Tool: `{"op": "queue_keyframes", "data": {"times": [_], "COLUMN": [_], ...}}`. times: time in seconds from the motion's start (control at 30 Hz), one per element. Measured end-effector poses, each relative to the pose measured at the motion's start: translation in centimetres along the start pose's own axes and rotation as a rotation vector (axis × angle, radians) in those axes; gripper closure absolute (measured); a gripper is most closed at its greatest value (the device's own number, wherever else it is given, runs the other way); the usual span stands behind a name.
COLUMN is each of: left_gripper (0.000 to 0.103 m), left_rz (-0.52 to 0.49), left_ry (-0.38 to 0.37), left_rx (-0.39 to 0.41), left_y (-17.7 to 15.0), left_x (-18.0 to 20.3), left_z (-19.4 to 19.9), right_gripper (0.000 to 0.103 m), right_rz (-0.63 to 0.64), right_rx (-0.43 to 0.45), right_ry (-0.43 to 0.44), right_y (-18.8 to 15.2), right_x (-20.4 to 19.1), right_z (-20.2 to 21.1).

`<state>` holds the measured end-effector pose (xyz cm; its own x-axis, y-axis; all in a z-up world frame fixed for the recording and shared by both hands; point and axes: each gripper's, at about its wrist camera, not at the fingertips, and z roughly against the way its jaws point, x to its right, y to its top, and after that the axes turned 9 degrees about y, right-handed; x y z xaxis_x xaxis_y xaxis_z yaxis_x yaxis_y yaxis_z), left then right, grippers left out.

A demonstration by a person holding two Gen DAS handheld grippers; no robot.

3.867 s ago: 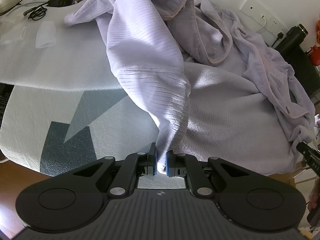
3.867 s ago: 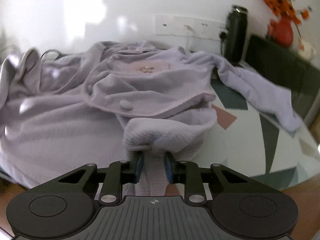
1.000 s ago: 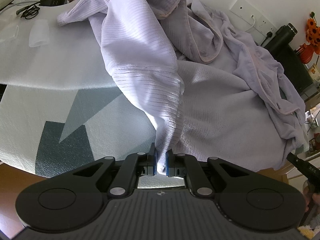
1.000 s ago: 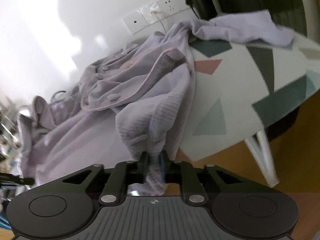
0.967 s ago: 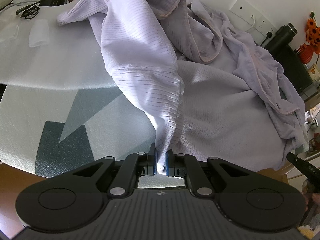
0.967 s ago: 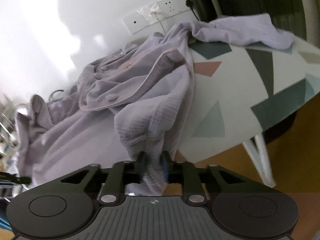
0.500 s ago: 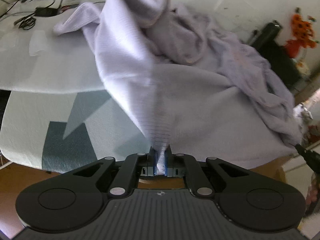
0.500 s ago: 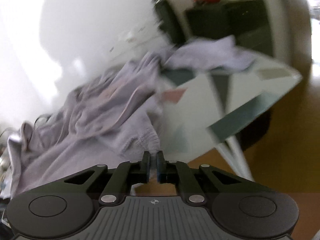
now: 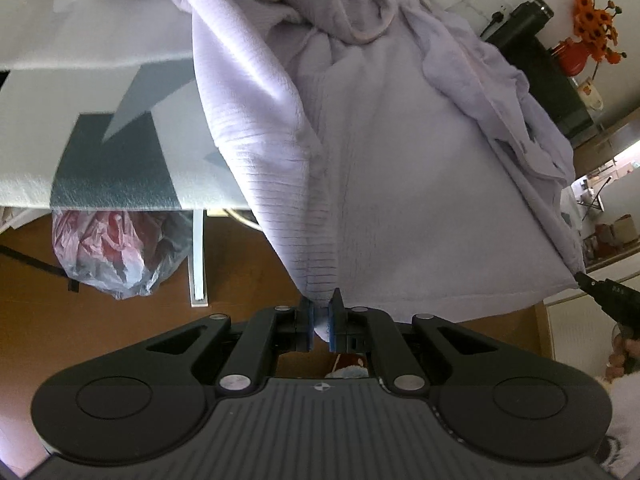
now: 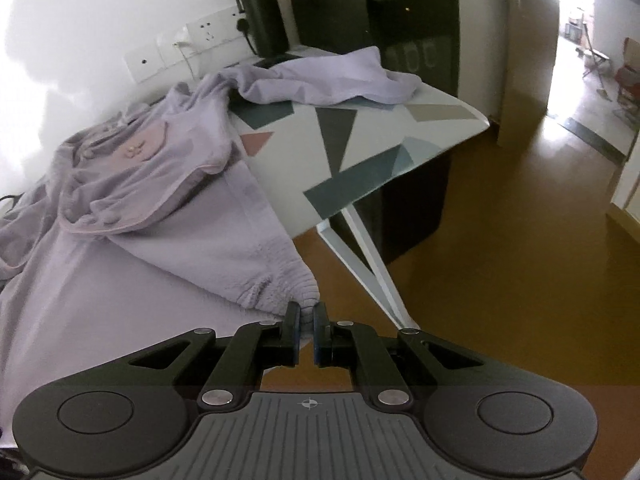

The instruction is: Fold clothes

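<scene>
A garment (image 10: 168, 216) is lying on the table (image 10: 360, 140), overhanging its near edge; a flask (image 10: 262, 12) is standing behind.

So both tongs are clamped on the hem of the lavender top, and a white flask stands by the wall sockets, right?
One slip: the flask by the wall sockets is dark, not white, as the right wrist view shows. The left tongs and right tongs are indeed clamped on the lavender top.

left gripper (image 9: 320, 322) pinching lilac garment (image 9: 400, 160) hem, table (image 9: 80, 60)
</scene>
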<state>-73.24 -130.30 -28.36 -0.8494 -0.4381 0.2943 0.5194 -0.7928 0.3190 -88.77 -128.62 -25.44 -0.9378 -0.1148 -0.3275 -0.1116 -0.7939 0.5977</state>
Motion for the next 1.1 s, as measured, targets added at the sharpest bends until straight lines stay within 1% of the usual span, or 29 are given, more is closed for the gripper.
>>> {"op": "queue_keyframes", "data": {"times": [0.03, 0.07, 0.13, 0.2, 0.3, 0.33, 0.4, 0.47, 0.5, 0.57, 0.67, 0.73, 0.77, 0.8, 0.83, 0.87, 0.97, 1.0, 1.03, 1.1], "left_gripper": [0.094, 0.089, 0.086, 0.086, 0.085, 0.083, 0.074, 0.048, 0.046, 0.046, 0.046, 0.045, 0.042, 0.039, 0.034, 0.032, 0.032, 0.032, 0.03, 0.03], "left_rz": [-0.01, -0.025, -0.058, -0.097, -0.168, -0.183, -0.206, -0.222, -0.23, -0.257, -0.301, -0.327, -0.339, -0.353, -0.371, -0.393, -0.5, -0.54, -0.574, -0.595], "left_ry": [-0.003, 0.005, 0.031, 0.045, 0.032, 0.028, 0.018, 0.021, 0.028, 0.028, 0.024, -0.019, -0.044, -0.036, 0.005, 0.074, 0.37, 0.446, 0.498, 0.558], "left_rx": [-0.013, -0.019, -0.025, -0.023, 0.009, 0.012, 0.005, -0.014, -0.026, -0.029, -0.029, 0.049, 0.094, 0.151, 0.214, 0.269, 0.372, 0.395, 0.39, 0.316], "left_y": [0.0, 0.1, 0.5, 0.9, 1.7, 2.0, 2.5, 2.7, 2.8, 2.9, 3.0, 3.9, 4.5, 5.1, 5.9, 6.7, 9.0, 9.6, 10.2, 11.4], "left_x": [0.2, 0.5, 1.2, 1.8, 2.8, 3.1, 3.5, 3.5, 3.5, 3.7, 4.0, 4.5, 4.8, 5.0, 5.2, 5.4, 5.6, 5.4, 5.1, 4.2], "left_z": [-0.2, -0.1, 0.2, 0.6, 1.9, 2.1, 2.4, 2.3, 2.2, 2.5, 3.0, 4.4, 5.2, 6.1, 6.7, 7.1, 6.4, 5.8, 4.9, 2.9], "right_gripper": [0.098, 0.098, 0.098, 0.098, 0.096, 0.095, 0.084, 0.077, 0.075, 0.071, 0.068, 0.067, 0.067, 0.067, 0.067, 0.067, 0.066, 0.066, 0.066, 0.066], "right_rz": [-0.004, -0.013, -0.03, -0.023, -0.012, -0.012, -0.012, -0.004, 0.007, 0.036, 0.064, 0.065, 0.062, 0.065, 0.069, 0.073, 0.089, 0.09, 0.087, 0.082], "right_rx": [-0.005, -0.008, -0.01, -0.012, -0.025, -0.026, -0.018, -0.013, -0.007, 0.004, 0.017, 0.024, 0.027, 0.028, 0.028, 0.029, 0.044, 0.049, 0.053, 0.061], "right_ry": [-0.007, -0.011, -0.014, -0.018, -0.024, -0.022, -0.019, -0.028, -0.031, -0.026, -0.017, -0.01, -0.003, 0.002, 0.008, 0.013, 0.029, 0.034, 0.038, 0.045], "right_y": [-0.1, -0.2, -0.2, -0.3, -0.2, -0.1, 0.0, 0.2, 0.2, 0.3, 0.5, 0.7, 0.9, 1.0, 1.2, 1.3, 1.6, 1.6, 1.7, 1.7], "right_x": [0.0, 0.1, 0.1, 0.0, -0.1, -0.2, -0.4, -0.7, -1.0, -1.5, -2.0, -2.3, -2.4, -2.6, -2.8, -3.1, -3.8, -4.0, -4.2, -4.5], "right_z": [-0.2, -0.4, -0.7, -0.9, -1.3, -1.3, -1.3, -1.3, -1.1, -0.8, -0.3, -0.1, 0.0, -0.1, -0.2, -0.2, -0.3, -0.4, -0.4, -0.4]}}
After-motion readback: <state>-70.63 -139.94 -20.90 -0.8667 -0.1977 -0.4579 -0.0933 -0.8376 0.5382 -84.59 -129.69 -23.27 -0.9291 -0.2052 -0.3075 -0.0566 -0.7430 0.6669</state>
